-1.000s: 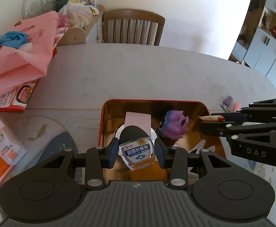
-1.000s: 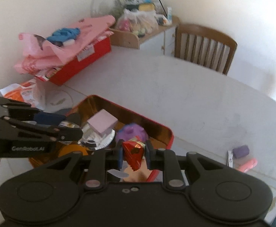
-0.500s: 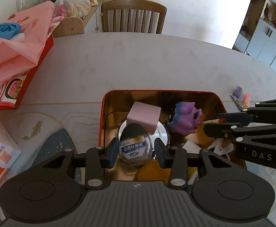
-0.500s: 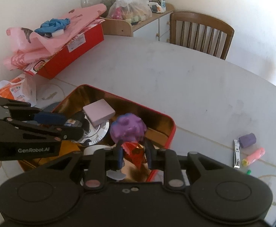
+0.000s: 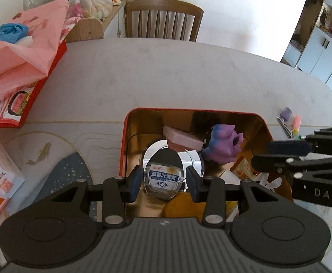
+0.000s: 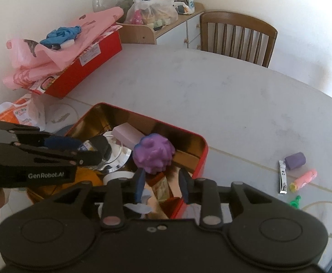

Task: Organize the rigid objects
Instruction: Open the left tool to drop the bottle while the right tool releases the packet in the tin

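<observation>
Right tool (image 6: 161, 185) just opened, red wrapper gone; left tool (image 5: 163, 180) grips jar (image 5: 163, 177) (blue label).

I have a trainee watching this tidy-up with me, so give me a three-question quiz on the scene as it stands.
1. True or false: the left gripper is shut on a small clear bottle with a blue label.
2. What lies between the right gripper's pads?
A. a red wrapped piece
B. nothing
C. the purple toy figure
3. Fill in: the nail clipper lies on the table, ____ the red tin.

Key: 1 true. 2 B; its jaws have just been opening. 3 outside.
</observation>
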